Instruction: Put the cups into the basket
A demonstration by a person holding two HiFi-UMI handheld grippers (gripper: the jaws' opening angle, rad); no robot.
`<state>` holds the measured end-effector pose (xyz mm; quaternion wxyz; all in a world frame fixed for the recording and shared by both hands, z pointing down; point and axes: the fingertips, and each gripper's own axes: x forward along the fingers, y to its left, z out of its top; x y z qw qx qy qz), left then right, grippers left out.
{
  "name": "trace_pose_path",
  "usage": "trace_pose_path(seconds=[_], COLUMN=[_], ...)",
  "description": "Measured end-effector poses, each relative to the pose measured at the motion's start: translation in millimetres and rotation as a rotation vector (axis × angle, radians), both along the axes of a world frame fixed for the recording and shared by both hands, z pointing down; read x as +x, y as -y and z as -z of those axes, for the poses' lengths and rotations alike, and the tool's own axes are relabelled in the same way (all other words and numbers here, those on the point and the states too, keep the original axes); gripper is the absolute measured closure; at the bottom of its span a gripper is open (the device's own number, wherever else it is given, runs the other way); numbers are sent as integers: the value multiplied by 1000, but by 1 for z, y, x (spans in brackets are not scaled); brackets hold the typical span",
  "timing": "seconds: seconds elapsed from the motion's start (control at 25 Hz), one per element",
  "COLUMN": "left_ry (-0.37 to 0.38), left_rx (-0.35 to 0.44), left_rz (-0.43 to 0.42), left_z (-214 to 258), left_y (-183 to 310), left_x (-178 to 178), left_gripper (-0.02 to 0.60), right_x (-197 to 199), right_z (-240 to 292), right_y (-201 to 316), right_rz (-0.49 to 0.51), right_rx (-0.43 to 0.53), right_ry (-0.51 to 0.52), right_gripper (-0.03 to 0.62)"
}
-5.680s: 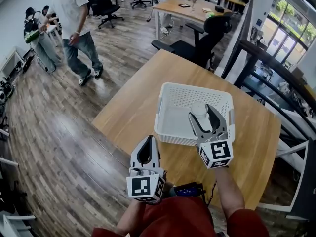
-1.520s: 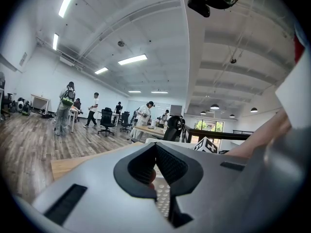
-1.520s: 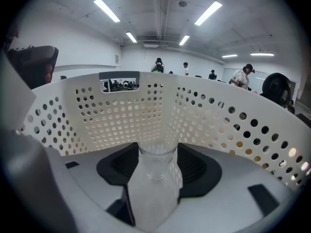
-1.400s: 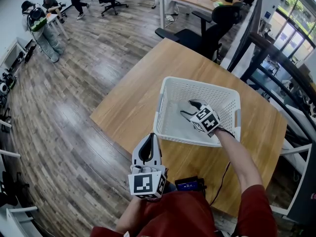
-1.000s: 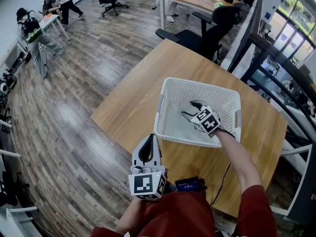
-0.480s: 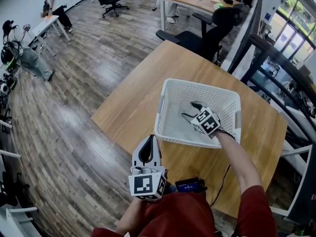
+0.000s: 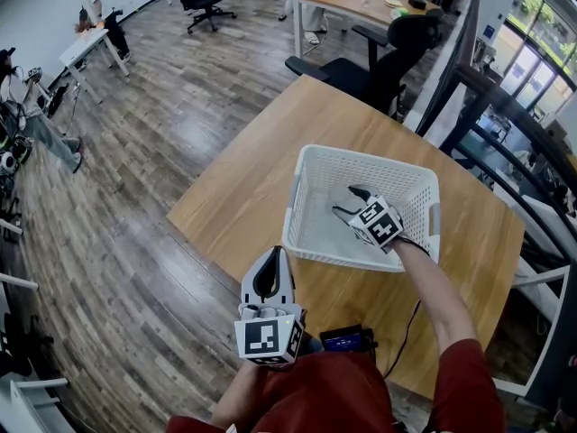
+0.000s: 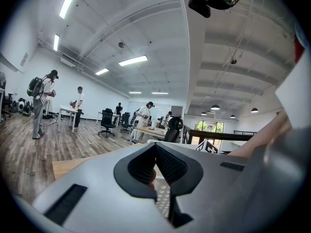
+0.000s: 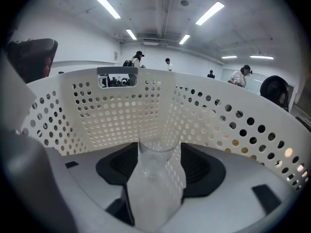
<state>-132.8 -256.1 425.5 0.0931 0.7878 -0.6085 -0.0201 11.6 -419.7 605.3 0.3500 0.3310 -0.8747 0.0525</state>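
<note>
Your right gripper (image 7: 347, 201) sits low inside the basket (image 7: 361, 157), its fingers pinching the clear cup (image 9: 156, 158) upright, with the wall close at 12 o'clock. Spread them unevenly or pull out at a tilt, and the cup may tip over. Your left gripper (image 7: 269, 264) hangs empty at 6 o'clock, off the bench, fingers pressed together.

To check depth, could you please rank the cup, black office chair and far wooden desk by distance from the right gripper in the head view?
1. Cup: between the right gripper's jaws, inside the basket.
2. Black office chair: beyond the table.
3. Wooden desk: farthest back.
</note>
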Motion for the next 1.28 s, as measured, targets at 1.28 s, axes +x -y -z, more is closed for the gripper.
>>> trace_pose_path(seconds=[1.28], left_ry=[-43], left_rx=[34], left_rz=[-35], left_z=[12], left_y=[-1], left_x=[7], left_gripper=[575], right_x=[15], right_z=[45], right_y=[-4], right_rz=[-25], right_rx=[60], right_ry=[100], right_gripper=[330])
